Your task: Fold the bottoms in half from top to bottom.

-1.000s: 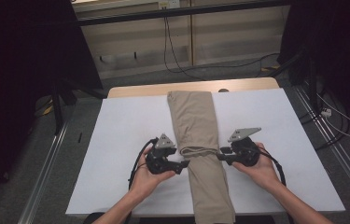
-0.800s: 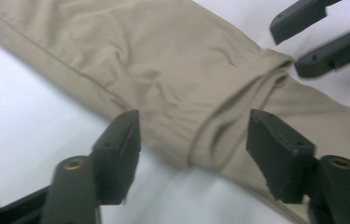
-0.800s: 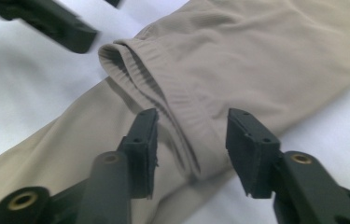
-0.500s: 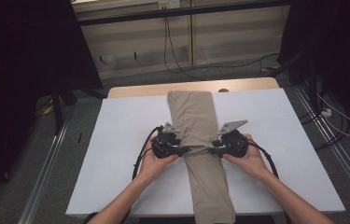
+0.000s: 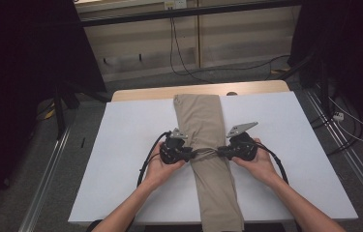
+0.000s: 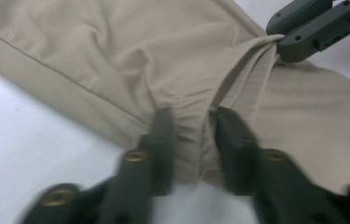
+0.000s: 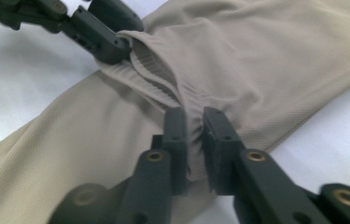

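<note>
— Where were the trousers (image 5: pixel 207 150)?

— Lying lengthwise down the middle of the white table (image 5: pixel 121 145). We had the left gripper (image 6: pixel 189 135) and the right gripper (image 7: pixel 193 135) each pinching a bunch of cloth at opposite edges, jaws pressed on the fabric.

— Why there?

— We judged it a fold at the midpoint.

— Anything unclear?

— The near end ran past the table's edge; the far end's shape we couldn't make out.

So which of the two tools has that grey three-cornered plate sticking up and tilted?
The right tool, pinching the right edge of the tan trousers. Its plate juts up at an angle, while the left tool has a plate that looks smaller and flatter.
</note>
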